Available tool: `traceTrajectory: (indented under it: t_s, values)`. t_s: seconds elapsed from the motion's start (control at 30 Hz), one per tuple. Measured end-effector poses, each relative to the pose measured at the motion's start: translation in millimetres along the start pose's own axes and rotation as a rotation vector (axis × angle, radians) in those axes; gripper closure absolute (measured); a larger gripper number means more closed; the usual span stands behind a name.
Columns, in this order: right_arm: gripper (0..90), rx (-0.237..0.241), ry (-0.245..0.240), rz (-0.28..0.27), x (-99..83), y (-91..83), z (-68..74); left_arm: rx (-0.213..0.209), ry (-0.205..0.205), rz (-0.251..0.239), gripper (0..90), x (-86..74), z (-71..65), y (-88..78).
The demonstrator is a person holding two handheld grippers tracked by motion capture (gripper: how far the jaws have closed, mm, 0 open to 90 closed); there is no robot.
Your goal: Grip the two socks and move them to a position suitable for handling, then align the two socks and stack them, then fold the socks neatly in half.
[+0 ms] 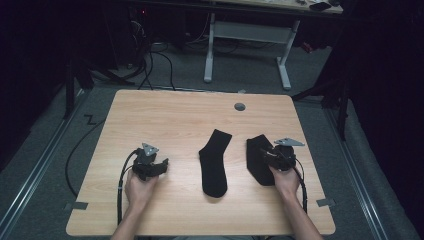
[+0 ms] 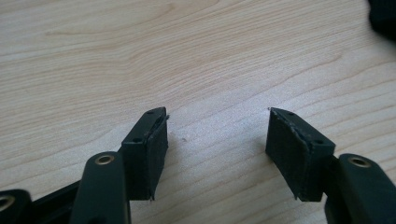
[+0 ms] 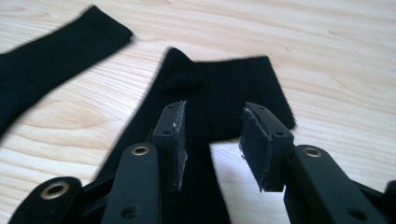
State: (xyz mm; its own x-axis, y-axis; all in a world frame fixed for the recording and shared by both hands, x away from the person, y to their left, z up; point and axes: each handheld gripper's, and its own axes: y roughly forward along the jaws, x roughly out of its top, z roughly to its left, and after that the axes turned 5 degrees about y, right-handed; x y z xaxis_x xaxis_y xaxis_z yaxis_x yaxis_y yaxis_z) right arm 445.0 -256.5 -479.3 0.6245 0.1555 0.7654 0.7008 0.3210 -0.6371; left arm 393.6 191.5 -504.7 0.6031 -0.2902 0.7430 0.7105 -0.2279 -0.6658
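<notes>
Two black socks lie on the wooden table [image 1: 165, 115]. One sock [image 1: 215, 162] lies stretched out flat at the middle; it also shows in the right gripper view [image 3: 51, 60] at the upper left. The other sock [image 1: 256, 159] lies folded at the right. My right gripper [image 1: 270, 154] hovers over this folded sock [image 3: 229, 88], open, its pads [image 3: 176, 140] apart with nothing pinched between them. My left gripper [image 1: 161, 166] is at the left of the table, open over bare wood [image 2: 217, 140]. A dark sock edge [image 2: 384, 16] shows in the top right corner of the left gripper view.
A grey round grommet [image 1: 240, 106] sits near the table's far edge. Beyond the table stands a white-legged desk [image 1: 247, 32], and cables [image 1: 150, 60] run across the floor. Bare wood lies between my left gripper and the middle sock.
</notes>
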Motion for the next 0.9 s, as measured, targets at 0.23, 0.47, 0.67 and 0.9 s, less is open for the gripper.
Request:
traceTrajectory:
  t_s: [0.23,0.47,0.67,0.9]
  values:
    - [60.3,-0.002,0.022,0.033,-6.0,5.1,-11.1,0.004,0.000,-0.026,38.2,-4.9,0.5,-1.1]
    - [55.7,0.007,0.003,0.033,-0.9,14.5,-8.7,0.006,-0.002,-0.026,37.6,-4.9,0.5,-1.0]
    - [54.9,0.017,-0.001,0.054,3.0,23.1,-7.4,0.007,-0.002,-0.026,37.4,-4.9,0.5,-1.0]
    - [57.6,0.026,-0.017,0.074,3.2,29.6,-3.4,0.007,-0.002,-0.026,37.4,-5.0,0.4,-1.0]
